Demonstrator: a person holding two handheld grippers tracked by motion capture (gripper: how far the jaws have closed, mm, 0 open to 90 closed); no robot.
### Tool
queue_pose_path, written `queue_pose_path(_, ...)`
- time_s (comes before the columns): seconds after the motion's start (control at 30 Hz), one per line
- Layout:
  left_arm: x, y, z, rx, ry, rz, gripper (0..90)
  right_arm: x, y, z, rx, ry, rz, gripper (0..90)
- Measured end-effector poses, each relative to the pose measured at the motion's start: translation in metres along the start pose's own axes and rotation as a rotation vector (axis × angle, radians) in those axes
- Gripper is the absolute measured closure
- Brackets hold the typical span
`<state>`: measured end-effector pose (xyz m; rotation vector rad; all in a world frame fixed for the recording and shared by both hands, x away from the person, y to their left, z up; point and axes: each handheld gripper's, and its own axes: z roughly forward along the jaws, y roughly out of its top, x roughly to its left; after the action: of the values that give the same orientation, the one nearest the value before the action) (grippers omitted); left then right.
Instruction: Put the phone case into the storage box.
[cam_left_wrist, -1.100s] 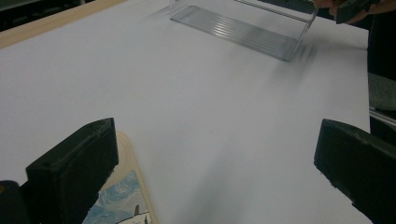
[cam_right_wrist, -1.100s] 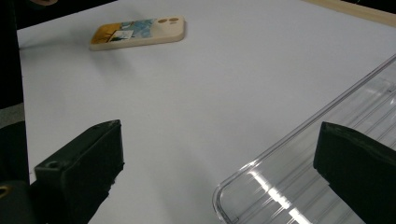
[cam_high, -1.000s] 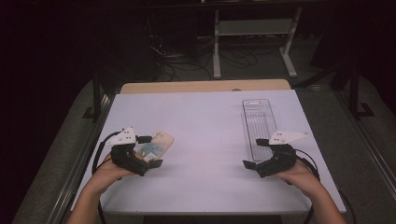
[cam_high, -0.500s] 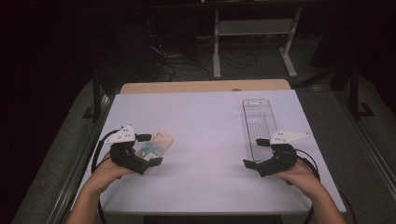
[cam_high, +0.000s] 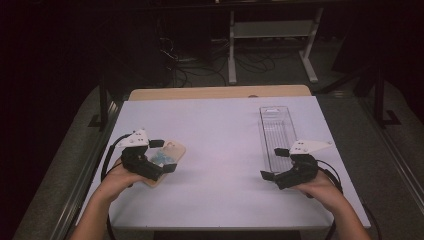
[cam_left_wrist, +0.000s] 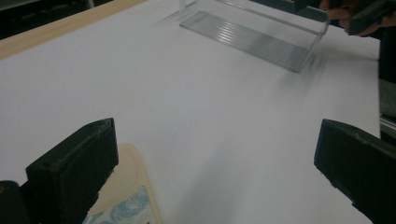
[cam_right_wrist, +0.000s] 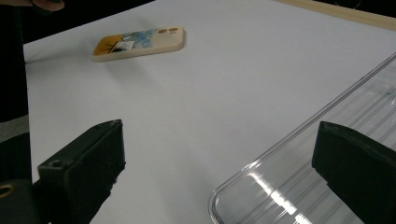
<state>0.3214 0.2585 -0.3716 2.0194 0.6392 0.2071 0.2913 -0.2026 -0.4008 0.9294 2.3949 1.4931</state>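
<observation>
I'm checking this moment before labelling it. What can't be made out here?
- Phone case: high view, near half hidden under the left claw.
- Phone case, left gripper view: cut off by the bottom edge.
- Clear tray: right gripper view, cut off at the right and bottom edges.

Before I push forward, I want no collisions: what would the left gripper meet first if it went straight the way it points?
Probably the clear tray; the left gripper faces bare table until there, though depth is uncertain.
</observation>
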Motion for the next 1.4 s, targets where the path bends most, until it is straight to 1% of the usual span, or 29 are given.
queue_pose_path(0.03,0.004,-0.001,0.002,0.001,0.015,-0.019,0.0,0.000,0.000,0.000,-0.003,0.003,0.003,2.0)
queue_pose_path(0.23,0.010,-0.001,0.007,0.013,0.038,-0.016,1.2,-0.001,0.000,0.000,-0.006,0.008,0.003,2.0)
queue_pose_path(0.3,0.015,-0.003,0.010,0.006,0.058,-0.038,3.2,-0.001,0.000,0.000,-0.007,0.007,0.006,2.0)
queue_pose_path(0.37,0.018,-0.005,0.010,0.001,0.090,-0.052,7.6,0.000,0.000,0.000,-0.008,0.004,0.007,2.0)
queue_pose_path(0.43,0.018,-0.007,0.011,0.007,0.094,-0.053,12.0,0.000,0.000,-0.001,-0.005,0.002,0.006,2.0)
queue_pose_path(0.5,0.019,-0.008,0.010,0.011,0.093,-0.042,14.5,0.000,0.000,-0.001,-0.005,0.002,0.006,2.0)
queue_pose_path(0.53,0.018,-0.009,0.010,0.011,0.089,-0.056,17.4,0.000,0.000,0.000,-0.008,0.002,0.005,2.0)
queue_pose_path(0.57,0.018,-0.010,0.011,0.008,0.088,-0.061,17.4,0.000,0.000,0.000,-0.008,0.002,0.005,2.0)
queue_pose_path(0.6,0.019,-0.012,0.010,0.016,0.087,-0.058,23.3,0.000,0.000,-0.001,-0.005,0.000,0.005,2.0)
queue_pose_path(0.63,0.019,-0.014,0.010,0.023,0.084,-0.069,23.3,0.000,0.000,-0.001,-0.005,0.000,0.005,2.0)
queue_pose_path(0.67,0.020,-0.018,0.009,0.032,0.079,-0.077,31.0,0.000,0.000,-0.001,-0.007,0.001,0.005,2.0)
queue_pose_path(0.7,0.019,-0.020,0.009,0.033,0.077,-0.088,34.6,0.000,-0.001,-0.001,-0.009,0.002,0.006,2.0)
queue_pose_path(0.73,0.019,-0.020,0.009,0.033,0.077,-0.088,37.6,0.000,-0.001,-0.001,-0.009,0.002,0.006,2.0)
queue_pose_path(0.77,0.020,-0.021,0.009,0.039,0.078,-0.085,37.6,0.000,-0.001,0.000,-0.009,0.001,0.006,2.0)
queue_pose_path(0.8,0.021,-0.024,0.008,0.063,0.075,-0.083,45.5,0.000,-0.001,0.000,-0.010,0.001,0.004,2.0)
queue_pose_path(0.83,0.021,-0.024,0.008,0.063,0.075,-0.083,48.4,0.000,0.000,-0.001,-0.007,0.002,0.005,2.1)
queue_pose_path(0.87,0.021,-0.026,0.009,0.072,0.071,-0.094,48.4,0.000,0.000,-0.001,-0.007,0.002,0.005,2.1)
queue_pose_path(0.9,0.020,-0.028,0.010,0.099,0.066,-0.102,55.0,0.000,0.000,-0.001,-0.006,0.001,0.004,2.0)
queue_pose_path(0.93,0.019,-0.029,0.010,0.113,0.067,-0.093,58.4,0.000,0.000,-0.001,-0.006,0.001,0.004,2.0)
queue_pose_path(1.0,0.019,-0.031,0.011,0.118,0.062,-0.096,64.0,0.000,-0.001,0.000,-0.010,0.002,0.005,2.0)
queue_pose_path(1.07,0.017,-0.033,0.013,0.160,0.062,-0.103,70.1,0.000,-0.001,0.000,-0.010,0.002,0.003,2.0)
queue_pose_path(1.1,0.017,-0.034,0.014,0.175,0.061,-0.093,72.8,0.000,-0.001,0.000,-0.009,0.002,0.005,2.0)
queue_pose_path(1.13,0.017,-0.034,0.014,0.175,0.061,-0.093,75.4,0.000,-0.001,0.000,-0.010,0.002,0.004,2.0)
queue_pose_path(1.17,0.017,-0.035,0.015,0.184,0.059,-0.089,75.4,0.000,-0.001,0.000,-0.010,0.002,0.004,2.0)
queue_pose_path(1.2,0.016,-0.036,0.016,0.202,0.057,-0.087,79.7,0.000,-0.001,-0.001,-0.010,0.002,0.005,2.0)
queue_pose_path(1.3,0.015,-0.038,0.019,0.242,0.050,-0.084,83.6,0.000,-0.001,-0.001,-0.010,0.003,0.004,2.0)
queue_pose_path(1.33,0.015,-0.039,0.020,0.271,0.044,-0.077,87.0,-0.001,-0.001,-0.001,-0.009,0.002,0.002,2.0)
queue_pose_path(1.37,0.015,-0.039,0.020,0.271,0.044,-0.077,88.2,-0.001,-0.001,-0.001,-0.009,0.002,0.002,2.0)
queue_pose_path(1.4,0.014,-0.039,0.021,0.294,0.040,-0.087,89.3,0.000,-0.001,-0.001,-0.009,0.002,0.003,2.1)
